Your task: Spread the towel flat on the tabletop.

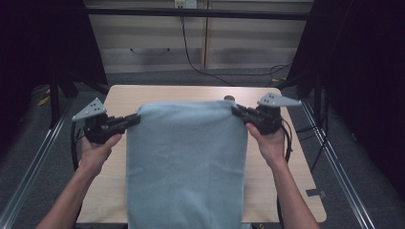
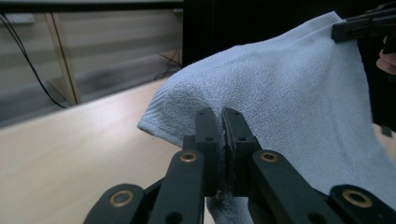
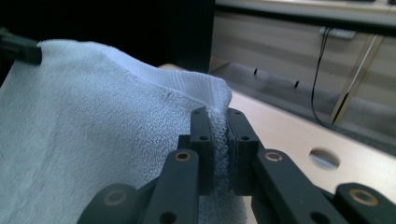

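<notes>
Towel (image 1: 186, 162) hangs between your two grippers, raised off the wooden table (image 1: 267, 186), its upper edge stretched from about nine o'clock to three o'clock in the high view and its body draping down toward six. Your left gripper (image 1: 135, 118) is clamped on the left top corner — its own view shows the jaws pressed together on the terry. Your right gripper (image 1: 235, 111) is clamped on the right top corner, a fold of cloth pinched between the pads (image 3: 203, 140). To do this lift well, I judge you want both hands level and equally far apart, so the top hem stays taut without sagging at twelve. Keep the pinch deep — the left bite looks close to the hem and could slip if you tug sideways.
</notes>
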The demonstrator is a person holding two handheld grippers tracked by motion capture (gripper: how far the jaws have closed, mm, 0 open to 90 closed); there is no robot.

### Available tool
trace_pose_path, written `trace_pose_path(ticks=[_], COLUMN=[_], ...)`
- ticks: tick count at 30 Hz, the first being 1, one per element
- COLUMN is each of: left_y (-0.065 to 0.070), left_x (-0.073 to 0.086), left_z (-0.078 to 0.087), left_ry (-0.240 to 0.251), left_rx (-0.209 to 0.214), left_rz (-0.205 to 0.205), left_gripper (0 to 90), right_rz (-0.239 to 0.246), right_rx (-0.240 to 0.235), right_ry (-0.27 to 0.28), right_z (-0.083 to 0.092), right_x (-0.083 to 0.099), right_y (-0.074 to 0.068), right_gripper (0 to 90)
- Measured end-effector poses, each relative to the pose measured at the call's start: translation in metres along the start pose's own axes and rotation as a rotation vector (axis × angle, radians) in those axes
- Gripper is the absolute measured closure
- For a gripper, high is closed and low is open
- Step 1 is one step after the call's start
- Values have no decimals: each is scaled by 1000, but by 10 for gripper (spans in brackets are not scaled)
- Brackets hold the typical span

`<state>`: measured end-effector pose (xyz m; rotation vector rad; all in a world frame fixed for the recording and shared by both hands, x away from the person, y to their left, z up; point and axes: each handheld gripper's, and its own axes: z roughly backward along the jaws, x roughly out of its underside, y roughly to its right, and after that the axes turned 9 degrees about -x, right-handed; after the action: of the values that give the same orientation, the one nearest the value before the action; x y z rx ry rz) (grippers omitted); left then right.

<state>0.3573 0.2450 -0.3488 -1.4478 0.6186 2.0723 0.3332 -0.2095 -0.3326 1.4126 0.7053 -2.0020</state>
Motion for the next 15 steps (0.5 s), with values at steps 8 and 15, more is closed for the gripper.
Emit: trace_pose_path(ticks=[8,15], left_y=[-37,-59], left_x=[-22,21], left_z=[-51,-78], left_ry=[-13,-161], left_rx=[-74,-146], left_rz=[85,164], left_gripper=[856,630], right_rz=[14,-117], right_rx=[71,147], right_ry=[-22,-135], right_z=[-36,-72], right_x=[-54,-11], right_y=[39,70], right_gripper=[819,534])
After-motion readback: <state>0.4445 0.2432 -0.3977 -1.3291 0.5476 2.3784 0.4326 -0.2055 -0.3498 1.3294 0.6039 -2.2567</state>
